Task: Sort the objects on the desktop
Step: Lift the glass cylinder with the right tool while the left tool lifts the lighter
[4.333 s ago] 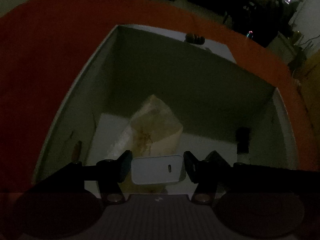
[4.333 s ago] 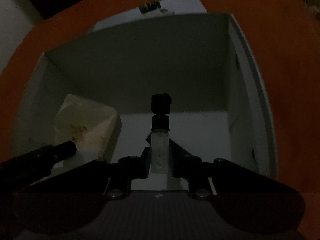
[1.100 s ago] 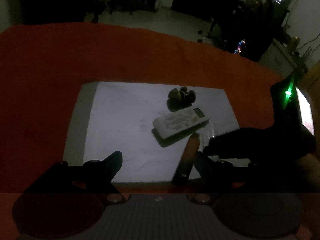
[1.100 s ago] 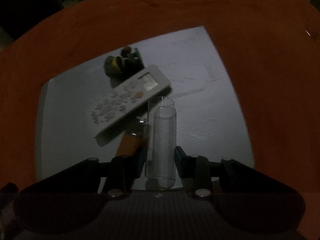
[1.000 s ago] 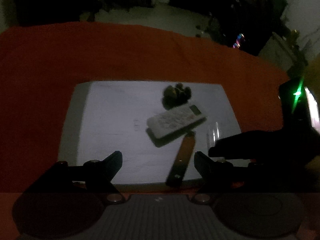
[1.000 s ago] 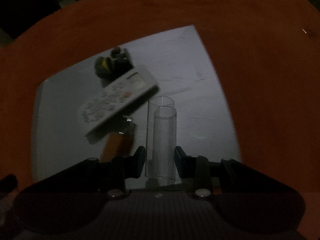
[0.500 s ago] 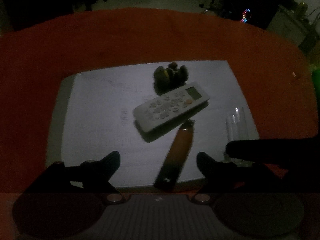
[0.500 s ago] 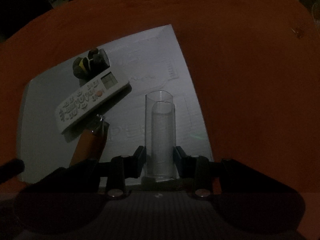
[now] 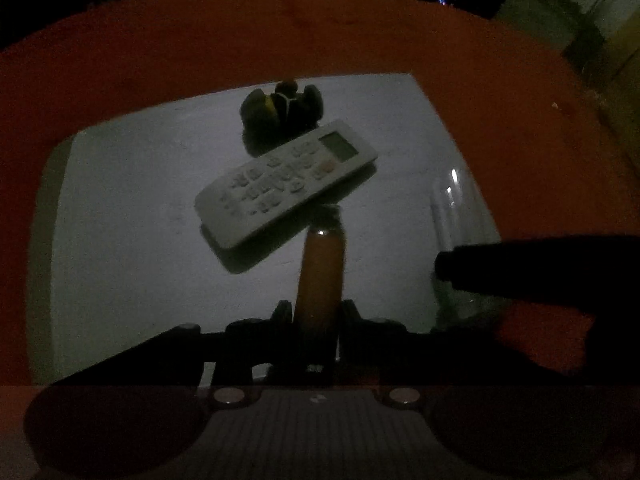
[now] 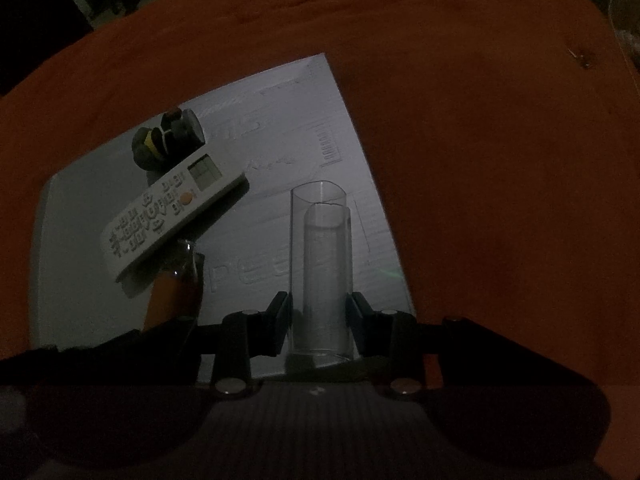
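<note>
grippers (image 9: 316, 312) (image 10: 320, 322) around bottle (image 9: 320, 276), tube (image 10: 322, 268)

Left gripper (image 9: 315, 312) jaws tight on orange bottle (image 9: 320, 276), white remote (image 9: 286, 182) just beyond.

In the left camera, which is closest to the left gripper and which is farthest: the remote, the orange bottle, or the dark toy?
1. Orange bottle: right between the left gripper's fingers.
2. Remote: farther out on the white board, just beyond the bottle's top.
3. Dark toy: farthest, behind the remote near the board's far edge.
</note>
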The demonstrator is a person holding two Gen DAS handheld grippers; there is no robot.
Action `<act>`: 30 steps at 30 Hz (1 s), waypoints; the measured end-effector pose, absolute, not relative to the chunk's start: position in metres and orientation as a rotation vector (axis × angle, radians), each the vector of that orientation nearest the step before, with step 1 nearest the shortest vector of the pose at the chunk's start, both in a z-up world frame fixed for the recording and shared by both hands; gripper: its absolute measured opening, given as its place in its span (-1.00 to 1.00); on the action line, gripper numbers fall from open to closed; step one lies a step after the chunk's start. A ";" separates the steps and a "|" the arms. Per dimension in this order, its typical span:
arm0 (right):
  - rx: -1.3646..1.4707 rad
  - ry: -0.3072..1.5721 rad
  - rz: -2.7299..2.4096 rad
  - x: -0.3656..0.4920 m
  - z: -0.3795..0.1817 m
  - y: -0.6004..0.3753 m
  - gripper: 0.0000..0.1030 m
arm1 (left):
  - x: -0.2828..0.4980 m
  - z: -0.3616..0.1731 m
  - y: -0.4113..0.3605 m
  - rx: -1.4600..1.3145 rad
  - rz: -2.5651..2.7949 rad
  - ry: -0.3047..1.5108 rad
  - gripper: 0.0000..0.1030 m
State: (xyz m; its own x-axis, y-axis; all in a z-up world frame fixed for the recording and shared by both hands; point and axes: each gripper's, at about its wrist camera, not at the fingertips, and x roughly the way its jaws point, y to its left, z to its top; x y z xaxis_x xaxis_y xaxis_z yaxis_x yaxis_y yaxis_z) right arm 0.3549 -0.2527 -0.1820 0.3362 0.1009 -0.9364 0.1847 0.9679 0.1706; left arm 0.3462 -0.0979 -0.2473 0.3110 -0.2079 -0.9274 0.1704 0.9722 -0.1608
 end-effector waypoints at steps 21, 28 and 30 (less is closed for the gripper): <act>0.328 1.184 -0.058 0.349 -0.149 -0.264 -0.33 | 0.321 -0.180 -0.068 -0.083 -0.173 1.079 -0.62; 0.327 1.129 -0.023 0.345 -0.118 -0.258 -0.33 | 0.309 -0.156 -0.059 -0.094 -0.148 1.037 -0.62; 0.315 1.111 -0.005 0.342 -0.108 -0.253 -0.33 | 0.303 -0.148 -0.056 -0.096 -0.137 1.025 -0.62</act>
